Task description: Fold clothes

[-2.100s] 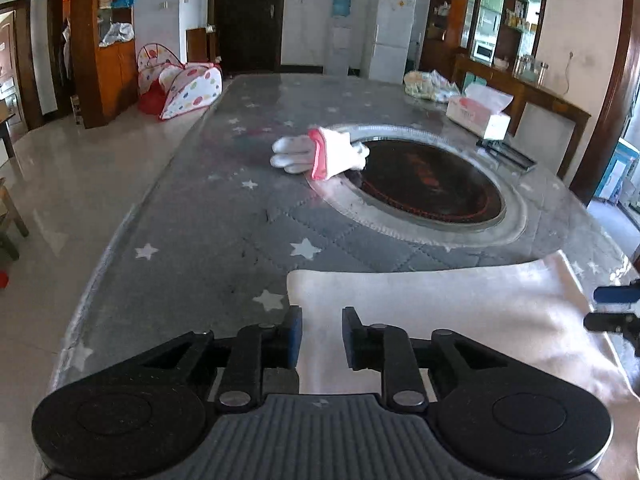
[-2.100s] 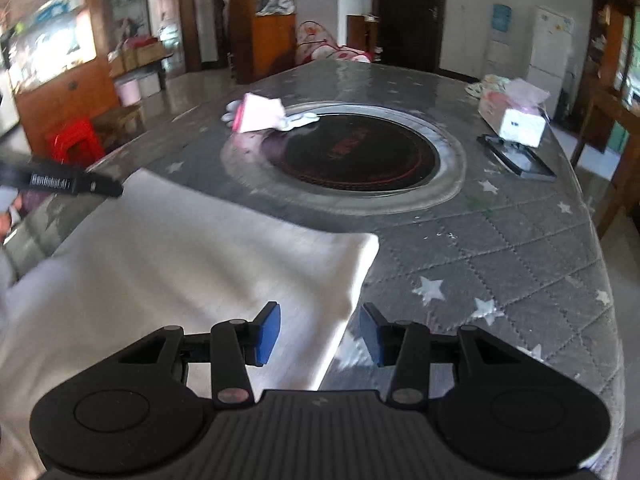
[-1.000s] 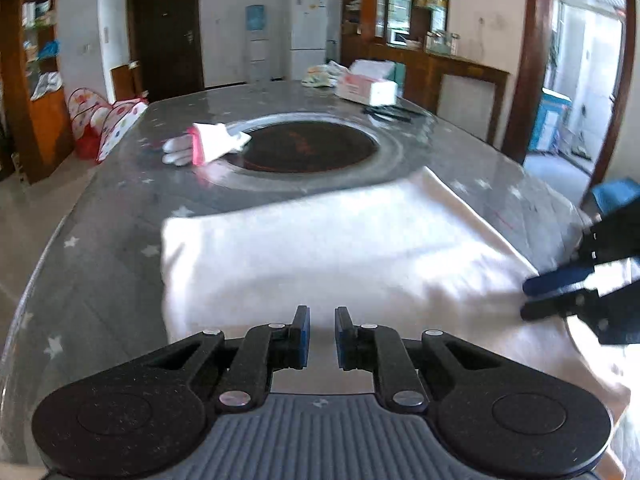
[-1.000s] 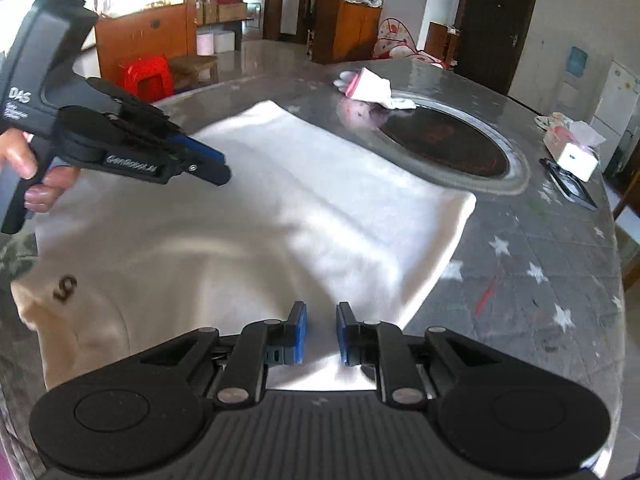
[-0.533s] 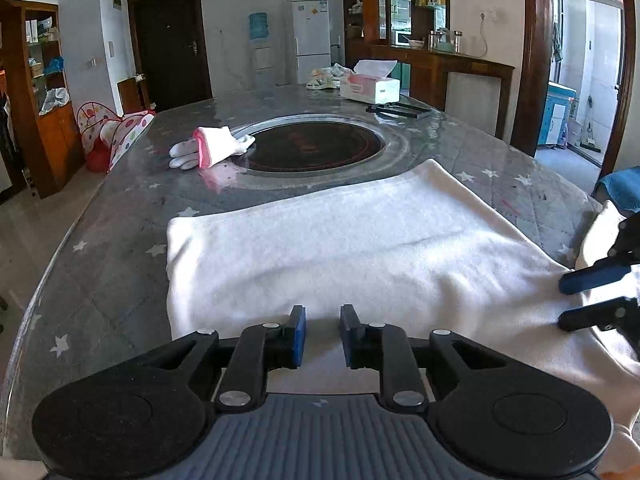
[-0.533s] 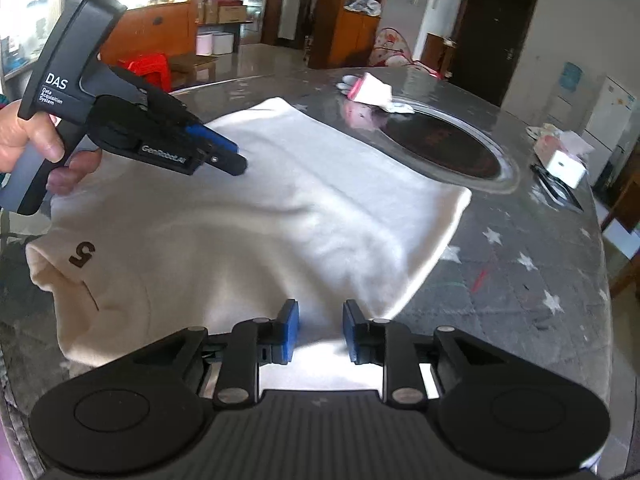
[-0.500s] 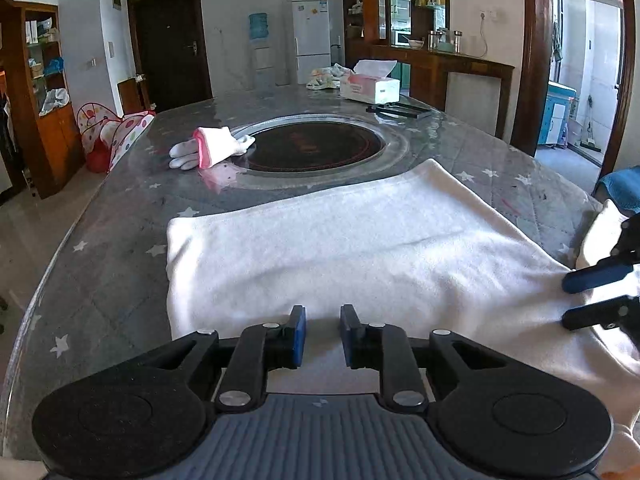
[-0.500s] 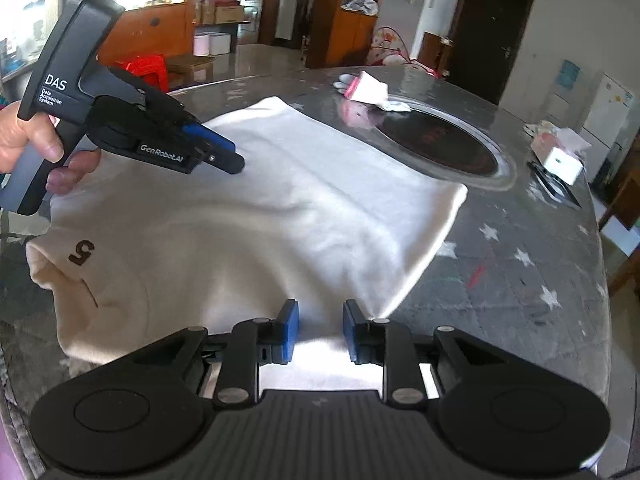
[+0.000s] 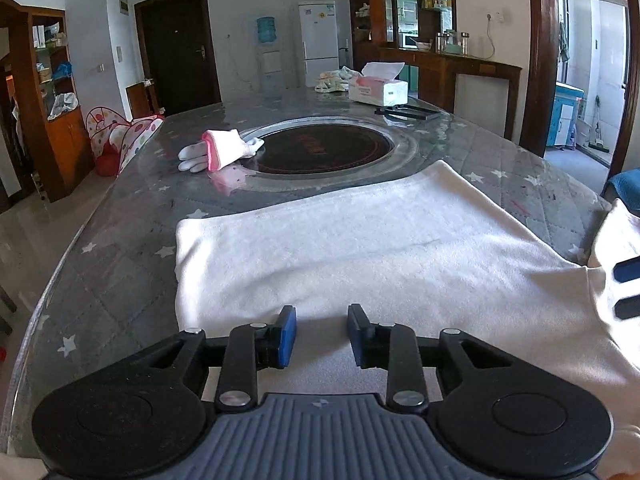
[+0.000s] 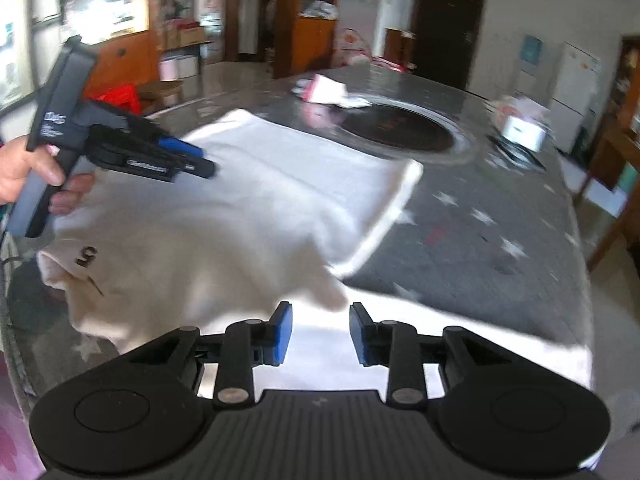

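the left gripper [image 9: 322,336] and right gripper [image 10: 320,334] have just been opening; both sets of jaws stand parted, nothing pinched, white cloth lying beneath them. this looks like a release after laying a fold down. the white garment [image 9: 360,248] rests flat on the near half of the grey star-patterned table [image 9: 120,264]. farther off lie a glove [image 9: 218,152], a dark round inset [image 9: 324,148] and a tissue box [image 9: 378,88].
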`<state>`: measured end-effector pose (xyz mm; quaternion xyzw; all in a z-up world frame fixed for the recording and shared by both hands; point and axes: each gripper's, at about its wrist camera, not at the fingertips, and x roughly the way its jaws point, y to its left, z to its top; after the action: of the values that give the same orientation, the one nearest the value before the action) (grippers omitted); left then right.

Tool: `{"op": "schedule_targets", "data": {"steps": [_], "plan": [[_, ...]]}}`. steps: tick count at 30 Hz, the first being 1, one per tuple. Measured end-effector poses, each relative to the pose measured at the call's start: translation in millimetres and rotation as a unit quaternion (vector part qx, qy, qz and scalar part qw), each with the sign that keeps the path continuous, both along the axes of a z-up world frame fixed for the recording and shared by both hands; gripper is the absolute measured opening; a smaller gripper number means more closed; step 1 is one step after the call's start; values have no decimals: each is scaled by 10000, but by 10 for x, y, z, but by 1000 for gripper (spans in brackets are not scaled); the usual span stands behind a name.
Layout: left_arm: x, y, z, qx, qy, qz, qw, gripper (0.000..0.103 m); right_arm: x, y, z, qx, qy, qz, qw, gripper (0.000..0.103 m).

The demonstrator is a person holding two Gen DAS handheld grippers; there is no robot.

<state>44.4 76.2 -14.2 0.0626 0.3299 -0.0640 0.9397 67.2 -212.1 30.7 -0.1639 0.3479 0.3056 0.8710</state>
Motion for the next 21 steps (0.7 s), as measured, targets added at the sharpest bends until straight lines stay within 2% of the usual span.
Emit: {"op": "schedule_targets", "data": {"steps": [7,14,17,21], "plan": [[3,-12,27,0,79,49,10000,33,50,-656,-29,-5,58,-1173,9931,31],[-112,-154,111,-38,129,-162,9998,40,200,-1264,-63,137,-52,-2567,9664,32],[-208,-271,150,-51,114,-359,9993,44,233,-1418,-100,205,-61,-2950,9553,40],[-315,-427,204,-122,114,-619,9979,46,270,-1573,-164,378,8,-3201,9466,39]]}}
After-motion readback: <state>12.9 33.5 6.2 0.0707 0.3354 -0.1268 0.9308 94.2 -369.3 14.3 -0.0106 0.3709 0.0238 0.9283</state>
